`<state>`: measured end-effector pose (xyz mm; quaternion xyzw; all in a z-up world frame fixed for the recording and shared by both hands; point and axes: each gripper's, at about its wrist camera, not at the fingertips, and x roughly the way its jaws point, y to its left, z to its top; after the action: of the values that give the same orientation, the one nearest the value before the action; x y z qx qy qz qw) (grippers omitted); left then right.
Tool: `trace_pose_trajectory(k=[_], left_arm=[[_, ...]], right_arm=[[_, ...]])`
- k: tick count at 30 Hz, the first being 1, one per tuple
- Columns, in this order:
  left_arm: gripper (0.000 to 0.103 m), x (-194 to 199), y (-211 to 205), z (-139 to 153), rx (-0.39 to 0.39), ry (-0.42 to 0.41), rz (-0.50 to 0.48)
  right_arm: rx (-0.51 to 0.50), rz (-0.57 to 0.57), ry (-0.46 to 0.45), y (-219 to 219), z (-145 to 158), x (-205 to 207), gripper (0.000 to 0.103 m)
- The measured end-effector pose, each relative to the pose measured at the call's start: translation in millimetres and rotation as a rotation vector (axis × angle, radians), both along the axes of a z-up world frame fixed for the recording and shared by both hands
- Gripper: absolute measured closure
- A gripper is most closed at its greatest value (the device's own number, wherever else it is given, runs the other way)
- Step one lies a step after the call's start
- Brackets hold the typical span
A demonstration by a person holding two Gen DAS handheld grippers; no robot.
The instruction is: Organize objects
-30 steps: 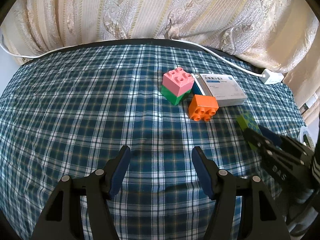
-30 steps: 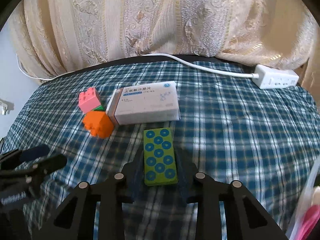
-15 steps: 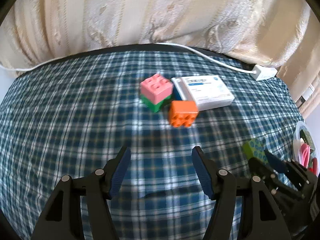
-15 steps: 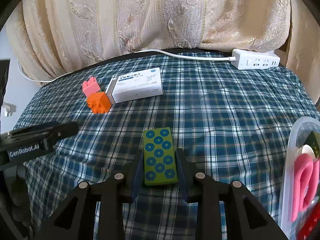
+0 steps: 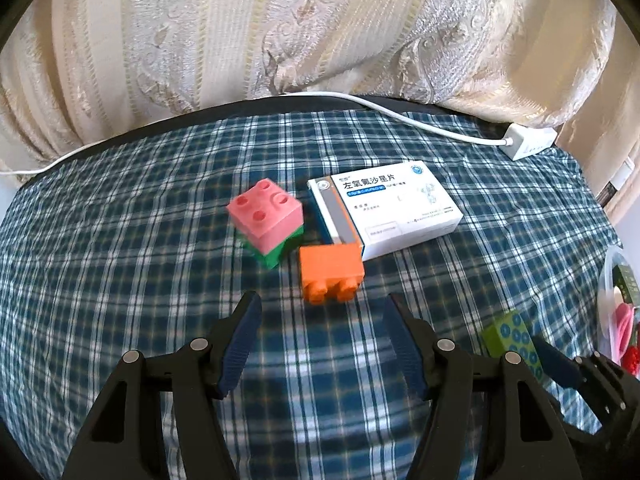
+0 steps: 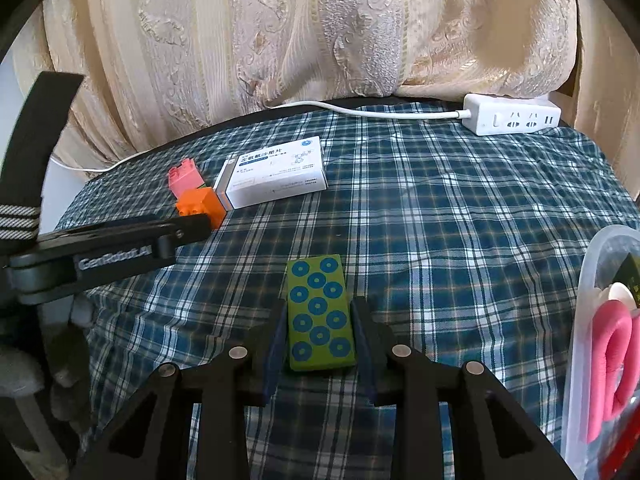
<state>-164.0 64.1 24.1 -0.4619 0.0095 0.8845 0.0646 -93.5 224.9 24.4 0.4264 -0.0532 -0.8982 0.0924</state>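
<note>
Cream curtains [image 6: 320, 40] back the plaid-covered table [image 6: 460, 220]. At its right edge, a clear bin [image 6: 592, 300] is cut off, contents unclear. Near its far-left edge, a white box [image 5: 388, 208] touches the orange brick [image 5: 331, 272]. The right gripper [image 6: 320, 344] clamps a green dotted block [image 6: 318, 312]; the left gripper [image 5: 322, 336] stands apart, empty.

A cream brocade curtain [image 6: 320, 32] hangs behind a table under blue plaid cloth [image 6: 460, 220], sunlit.
</note>
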Motion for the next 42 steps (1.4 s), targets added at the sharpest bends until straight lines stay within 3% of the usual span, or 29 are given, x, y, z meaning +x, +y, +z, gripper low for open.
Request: trace_pose_trajectory(k=[4, 8, 14, 25, 42], left_arm=[[0.041, -7, 3, -5, -0.012, -0.002, -0.003], [0.056, -13, 4, -11, -0.017, -0.013, -0.001], [0.07, -15, 3, -12, 0.0, 0.007, -0.008], [0.07, -2, 8, -1, 0.013, 0.047, -0.033], [0.07, 48, 1, 20, 0.016, 0.063, -0.008]], right_arm=[[0.001, 0.0, 0.0, 0, 0, 0, 0.068], [0.008, 0.0, 0.0, -1, 0, 0, 0.068], [0.002, 0.0, 0.0, -2, 0, 0, 0.068], [-0.014, -0.001, 0.0, 0, 1, 0, 0.067], [-0.027, -0.021, 0.03, 4, 4, 5, 0.07]])
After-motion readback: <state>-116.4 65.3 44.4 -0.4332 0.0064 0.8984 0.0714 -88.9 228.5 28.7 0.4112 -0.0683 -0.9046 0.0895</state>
